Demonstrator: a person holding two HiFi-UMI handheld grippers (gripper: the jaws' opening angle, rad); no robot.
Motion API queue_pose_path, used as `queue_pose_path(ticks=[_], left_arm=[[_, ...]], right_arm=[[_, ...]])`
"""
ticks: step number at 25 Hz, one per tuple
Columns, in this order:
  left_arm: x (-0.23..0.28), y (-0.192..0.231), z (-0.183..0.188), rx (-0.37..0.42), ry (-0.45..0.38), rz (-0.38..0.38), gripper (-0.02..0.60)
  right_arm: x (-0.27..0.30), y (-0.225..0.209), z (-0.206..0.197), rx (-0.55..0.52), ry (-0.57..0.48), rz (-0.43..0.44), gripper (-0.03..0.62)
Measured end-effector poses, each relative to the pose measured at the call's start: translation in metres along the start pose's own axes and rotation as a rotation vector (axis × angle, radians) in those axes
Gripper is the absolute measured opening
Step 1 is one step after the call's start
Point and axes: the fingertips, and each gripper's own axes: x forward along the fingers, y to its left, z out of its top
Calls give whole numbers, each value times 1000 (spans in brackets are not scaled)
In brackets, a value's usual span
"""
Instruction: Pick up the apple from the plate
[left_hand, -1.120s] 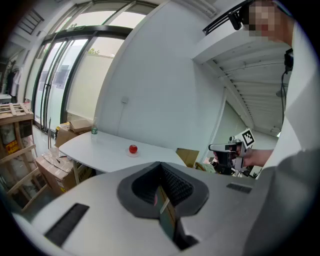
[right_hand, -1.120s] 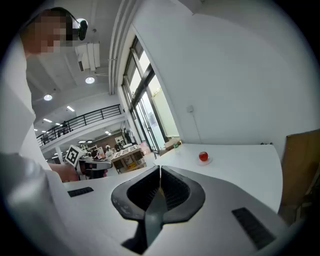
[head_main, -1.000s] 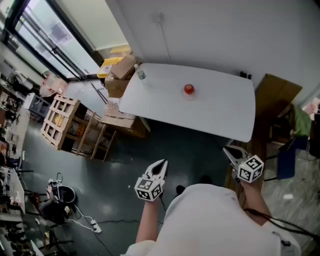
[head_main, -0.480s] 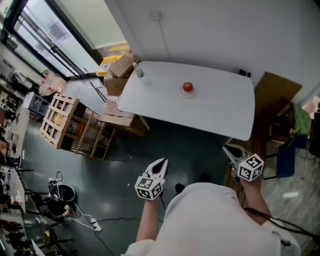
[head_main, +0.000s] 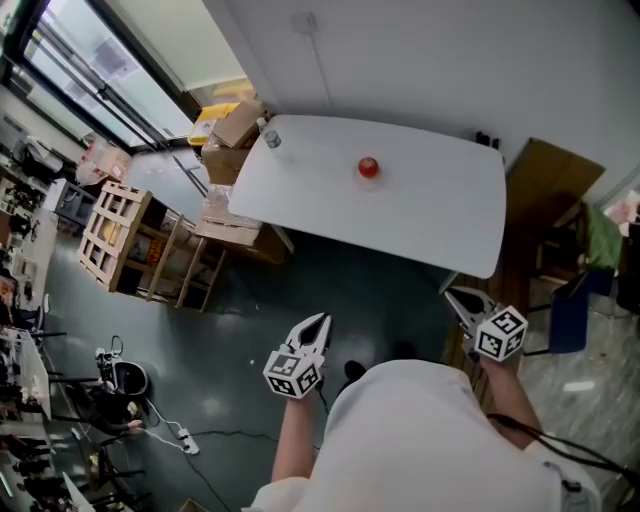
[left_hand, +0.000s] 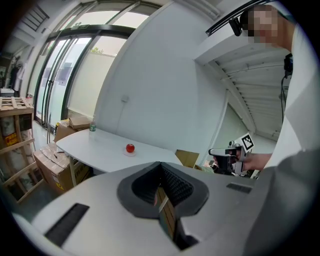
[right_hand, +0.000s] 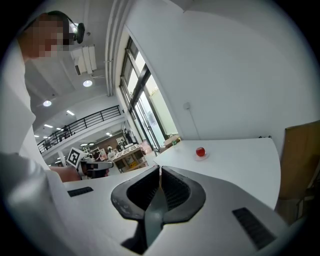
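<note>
A red apple (head_main: 368, 167) sits on a small white plate (head_main: 369, 181) near the middle of the far half of a white table (head_main: 420, 215). Both grippers hang over the floor, well short of the table's near edge. My left gripper (head_main: 321, 322) points toward the table, jaws shut and empty. My right gripper (head_main: 456, 298) is off the table's right corner, also shut with nothing in it. In the left gripper view the apple (left_hand: 130, 148) is far ahead of the gripper (left_hand: 160, 164). The right gripper view shows the apple (right_hand: 200, 151) beyond the gripper (right_hand: 160, 169).
A small bottle (head_main: 266, 135) stands on the table's far left corner. Cardboard boxes (head_main: 235, 130) and wooden pallets (head_main: 120, 240) crowd the left side. A brown board (head_main: 545, 190) and a blue chair (head_main: 570, 315) stand at the right. Dark floor lies between me and the table.
The table and apple sit slightly further up and left in the head view. Both grippers stay shut and keep about the same places.
</note>
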Motion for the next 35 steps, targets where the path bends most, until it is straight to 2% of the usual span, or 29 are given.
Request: queue_pose_path(ticks=[13,22,35], left_arm=[[33,-21,-2,-18,-31,39,2],[50,-33,3,3,-7,50,2],[72,4,17,5,8,10,2]], right_arm=[[-11,-43,6,-24,36,59,38],[-17,-59,3,-6,54,68,38],[15,-67,10,13,47,17,38]])
